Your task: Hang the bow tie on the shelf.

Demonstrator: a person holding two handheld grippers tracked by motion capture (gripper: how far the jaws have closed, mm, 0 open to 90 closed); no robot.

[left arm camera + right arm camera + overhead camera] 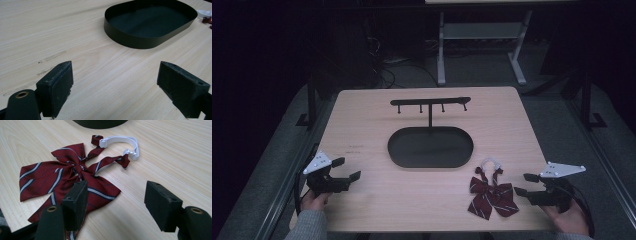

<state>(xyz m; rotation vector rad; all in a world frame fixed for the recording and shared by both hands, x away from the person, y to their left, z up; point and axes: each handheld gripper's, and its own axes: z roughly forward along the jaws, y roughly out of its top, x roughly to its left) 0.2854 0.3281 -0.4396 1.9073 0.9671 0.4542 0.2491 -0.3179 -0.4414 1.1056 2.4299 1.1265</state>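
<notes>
**Reaching for the bow tie, both grippers empty**

The room around me was dark, and the pale wooden table (362, 110) was the one lit surface in front of me. At its middle stood one black stand: an oval tray (430, 147) as its base, a thin post rising from the far edge, and a crossbar (430, 102) on top with what looked like four small pegs hanging below it, though the high view was too dim for a sure count.

One bow tie (491, 194), dark red with pale stripes, lay flat on the table near my right side, just in front of the tray. Its one white neck strap (120, 140) curled in a loop on the side towards the tray.

My right gripper (528, 186) hovered close beside the bow tie with its jaws spread wide and nothing between them. In the right gripper view, one pad hung over the cloth's near wing. My left gripper (346, 171) rested well apart on the left, jaws also wide and holding nothing, pointed towards the tray.

I judged this to be the approach, before any grasp. The next move called for lowering my right jaws over the knot or the strap and closing gently, since soft cloth slips and bunches. Hanging it on a peg would likely follow.
</notes>
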